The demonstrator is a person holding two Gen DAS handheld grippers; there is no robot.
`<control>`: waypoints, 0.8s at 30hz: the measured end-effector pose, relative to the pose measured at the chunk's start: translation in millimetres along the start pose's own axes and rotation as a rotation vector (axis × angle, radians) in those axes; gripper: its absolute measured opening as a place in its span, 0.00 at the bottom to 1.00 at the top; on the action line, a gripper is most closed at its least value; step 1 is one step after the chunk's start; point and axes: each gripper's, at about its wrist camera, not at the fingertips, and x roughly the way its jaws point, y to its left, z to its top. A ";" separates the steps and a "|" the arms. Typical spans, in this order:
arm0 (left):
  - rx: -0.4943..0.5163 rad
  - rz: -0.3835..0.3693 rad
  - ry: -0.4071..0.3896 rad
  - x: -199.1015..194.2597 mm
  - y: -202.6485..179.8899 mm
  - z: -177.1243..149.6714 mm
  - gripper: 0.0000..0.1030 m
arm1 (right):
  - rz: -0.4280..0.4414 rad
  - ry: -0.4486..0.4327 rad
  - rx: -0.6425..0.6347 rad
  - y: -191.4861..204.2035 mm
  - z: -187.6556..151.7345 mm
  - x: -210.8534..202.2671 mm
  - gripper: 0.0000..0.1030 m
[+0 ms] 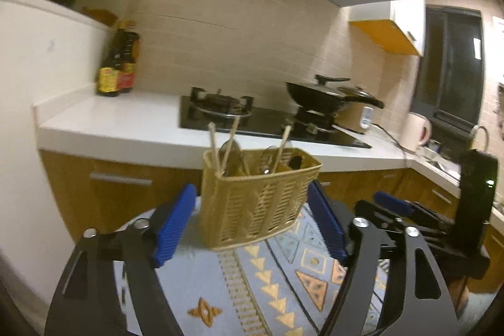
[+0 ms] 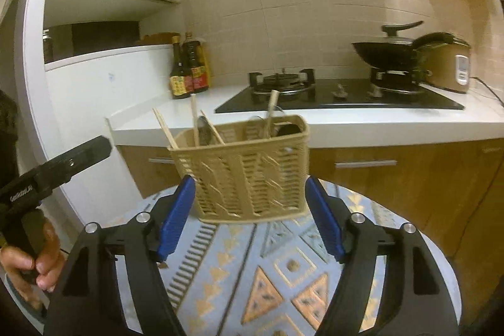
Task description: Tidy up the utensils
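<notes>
1. Standing upright near the far edge of a round table with a blue patterned cloth [image 2: 239, 244], a tan woven plastic utensil basket [image 2: 249, 172] held wooden chopsticks [image 2: 195, 118] and metal spoons [image 1: 231, 155].
2. Its long axis ran side to side across both views.
3. The right gripper [image 2: 250, 222] faced the basket squarely from just in front, its blue pads wide apart and gripping nothing.
4. The left gripper [image 1: 256, 222] was likewise spread and empty, approaching at a slight angle; neither looked clearly nearer.
</notes>
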 end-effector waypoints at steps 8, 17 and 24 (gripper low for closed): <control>0.078 0.174 -0.009 -2.3 -31.3 -56.4 0.74 | -0.129 -0.020 0.016 -18.7 -38.1 -17.8 0.83; 0.122 0.270 -0.086 -6.5 -42.6 -79.4 0.84 | -0.186 -0.094 -0.004 -22.0 -57.9 -20.2 0.92; 0.178 0.289 -0.037 7.8 -50.0 -87.6 0.84 | -0.185 -0.109 -0.053 -18.6 -60.7 -17.4 0.92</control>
